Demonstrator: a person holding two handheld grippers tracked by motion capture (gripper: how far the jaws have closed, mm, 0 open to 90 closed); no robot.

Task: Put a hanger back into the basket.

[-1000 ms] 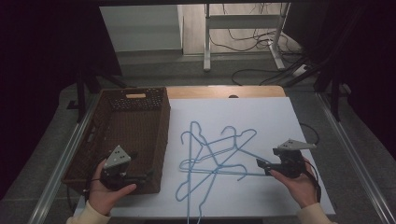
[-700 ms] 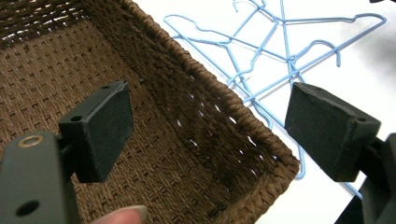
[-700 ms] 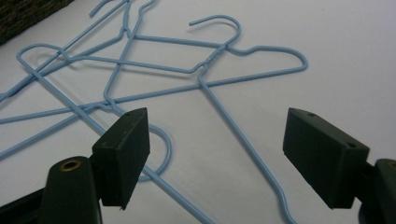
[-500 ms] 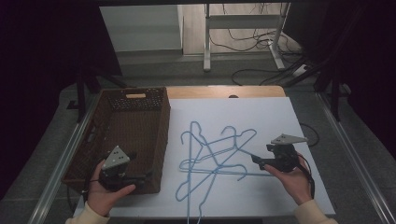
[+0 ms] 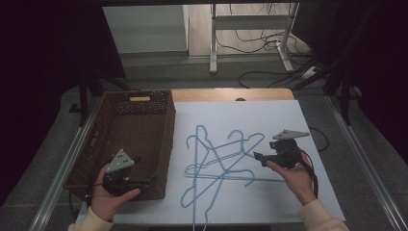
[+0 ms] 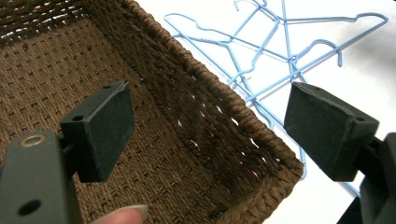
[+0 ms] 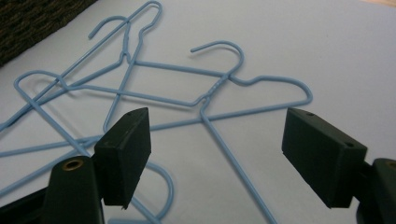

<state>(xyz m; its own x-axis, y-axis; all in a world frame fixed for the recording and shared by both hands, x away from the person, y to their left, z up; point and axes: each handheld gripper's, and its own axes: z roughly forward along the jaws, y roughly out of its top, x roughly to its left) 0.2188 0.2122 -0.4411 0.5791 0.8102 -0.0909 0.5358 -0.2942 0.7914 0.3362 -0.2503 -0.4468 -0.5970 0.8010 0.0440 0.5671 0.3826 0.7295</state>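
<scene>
Hangers (image 5: 221, 161): tangled blue wire pile on white sheet beside basket (image 5: 163, 139). Light, springy, slick; they snag. Your right gripper (image 5: 257, 156) gapes unloaded, closing slightly; left gripper (image 5: 153, 181) gapes over basket. Pinch straight bar near neck.

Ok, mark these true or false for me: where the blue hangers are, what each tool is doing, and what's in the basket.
1. The light blue wire hangers lie tangled on the white sheet. True.
2. The right tool is clamped on a hanger. False: its jaws stand open above the pile, gripping nothing.
3. The dark brown woven wicker basket sits left of the hangers in the high view. True.
4. One hanger already lies in the basket. False: what shows of its inside holds no hanger.
5. The left tool is open at the basket's near corner. True.
</scene>
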